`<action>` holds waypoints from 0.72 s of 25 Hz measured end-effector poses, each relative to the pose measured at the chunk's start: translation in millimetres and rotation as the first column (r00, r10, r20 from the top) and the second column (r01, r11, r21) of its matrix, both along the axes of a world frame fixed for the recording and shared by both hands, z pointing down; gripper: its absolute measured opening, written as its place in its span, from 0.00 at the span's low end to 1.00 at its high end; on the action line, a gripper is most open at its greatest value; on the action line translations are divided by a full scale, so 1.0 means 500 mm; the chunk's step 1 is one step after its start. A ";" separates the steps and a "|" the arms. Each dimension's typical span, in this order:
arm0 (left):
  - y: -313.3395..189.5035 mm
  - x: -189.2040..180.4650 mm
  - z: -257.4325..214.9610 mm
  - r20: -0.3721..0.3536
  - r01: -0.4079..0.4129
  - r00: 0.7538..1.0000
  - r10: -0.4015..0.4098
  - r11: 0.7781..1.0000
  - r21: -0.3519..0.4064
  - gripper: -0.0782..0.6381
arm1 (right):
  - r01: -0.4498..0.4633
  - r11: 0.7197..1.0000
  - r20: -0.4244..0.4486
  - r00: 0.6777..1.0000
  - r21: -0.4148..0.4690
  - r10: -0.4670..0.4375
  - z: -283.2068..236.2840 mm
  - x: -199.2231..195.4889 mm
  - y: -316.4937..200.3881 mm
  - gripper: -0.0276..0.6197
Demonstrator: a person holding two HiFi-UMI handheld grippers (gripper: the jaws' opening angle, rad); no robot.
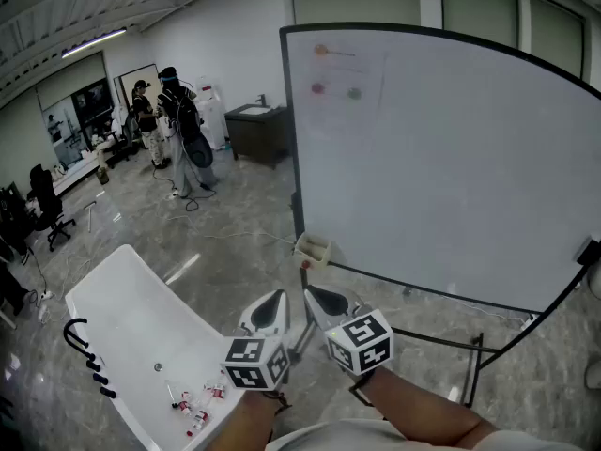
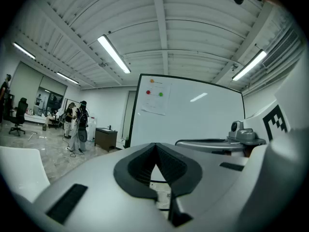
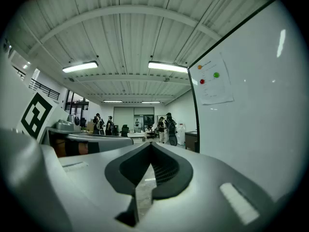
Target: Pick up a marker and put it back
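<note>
Several small red-and-white markers (image 1: 194, 408) lie on the near end of a white table (image 1: 131, 318) at the lower left. Both grippers are held side by side in front of me, raised off the table and pointing toward the whiteboard (image 1: 441, 158). My left gripper (image 1: 278, 299) (image 2: 155, 145) is shut with nothing between its jaws. My right gripper (image 1: 313, 295) (image 3: 150, 144) is shut too and holds nothing. A small beige holder (image 1: 313, 249) hangs at the whiteboard's lower left corner, just beyond the jaw tips.
The whiteboard stands on a black frame (image 1: 441, 344) over a marbled floor. Black hooks (image 1: 86, 349) hang at the table's left edge. Two people (image 1: 177, 125) stand far back near a dark cabinet (image 1: 255, 132). An office chair (image 1: 47, 205) is at the left.
</note>
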State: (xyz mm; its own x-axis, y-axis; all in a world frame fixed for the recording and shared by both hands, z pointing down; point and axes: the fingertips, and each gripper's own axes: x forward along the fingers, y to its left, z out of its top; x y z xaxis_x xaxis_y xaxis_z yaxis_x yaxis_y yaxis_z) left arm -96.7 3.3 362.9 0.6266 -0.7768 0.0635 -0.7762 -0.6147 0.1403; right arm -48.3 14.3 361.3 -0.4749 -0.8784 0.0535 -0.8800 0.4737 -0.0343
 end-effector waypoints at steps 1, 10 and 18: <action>0.001 0.000 0.000 0.000 -0.002 1.000 0.002 1.000 -0.001 0.11 | -0.002 1.000 0.002 1.000 0.005 0.002 -0.002 0.000 0.001 0.05; -0.009 -0.005 0.010 -0.008 -0.020 1.000 0.020 1.000 -0.011 0.11 | -0.029 1.000 0.037 0.999 0.013 0.028 -0.001 -0.001 -0.006 0.05; -0.025 -0.051 0.018 -0.006 -0.067 0.998 0.067 0.997 -0.022 0.12 | -0.074 0.997 0.049 0.996 -0.006 0.074 0.015 -0.047 -0.021 0.05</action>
State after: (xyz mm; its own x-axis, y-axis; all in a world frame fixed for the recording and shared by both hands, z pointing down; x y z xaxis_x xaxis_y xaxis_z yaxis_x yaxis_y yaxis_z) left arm -122.3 -9.3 371.9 0.6777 -0.7314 0.0767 -0.7325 -0.6621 0.1582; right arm -71.8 3.9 368.9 -0.4109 -0.9110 0.0358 -0.9098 0.4072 -0.0804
